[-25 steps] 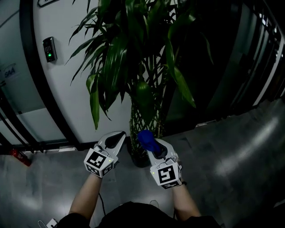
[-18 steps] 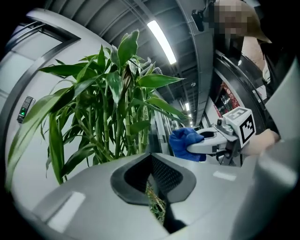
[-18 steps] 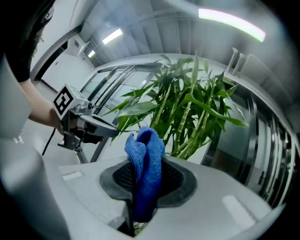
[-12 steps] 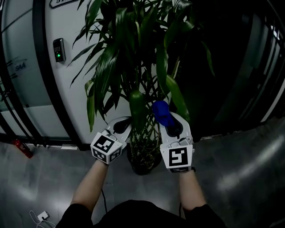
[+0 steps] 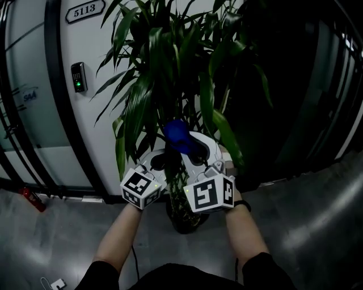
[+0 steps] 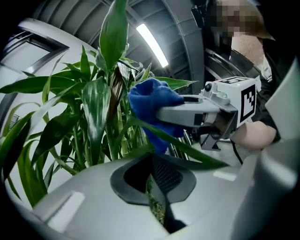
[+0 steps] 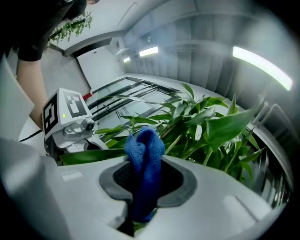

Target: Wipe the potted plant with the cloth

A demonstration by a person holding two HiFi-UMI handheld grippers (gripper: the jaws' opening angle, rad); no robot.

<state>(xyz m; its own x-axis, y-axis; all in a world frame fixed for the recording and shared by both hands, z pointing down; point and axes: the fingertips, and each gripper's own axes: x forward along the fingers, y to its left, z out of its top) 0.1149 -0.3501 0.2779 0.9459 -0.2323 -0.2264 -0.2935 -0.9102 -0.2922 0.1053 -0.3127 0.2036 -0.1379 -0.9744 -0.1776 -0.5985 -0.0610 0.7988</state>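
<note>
The right gripper [image 5: 191,146], clamped on a crumpled blue cloth [image 7: 143,152], met a long green leaf [image 6: 187,146] running left into the left gripper [image 5: 159,160], seemingly pinched shut on it.

The potted plant [image 5: 170,73] stands on the floor [image 5: 306,215] before a wall [image 5: 96,141], its pot [image 5: 182,220] low between the person's forearms. On the wall, left of the foliage, a card reader [image 5: 79,77] sits below a number plate [image 5: 85,10]. The left gripper [image 5: 160,160] and right gripper [image 5: 193,144] are side by side among the lower leaves. The cloth [image 5: 177,131] sits between the right jaws, just above a leaf [image 6: 187,147] that runs across from the left jaws.
</note>
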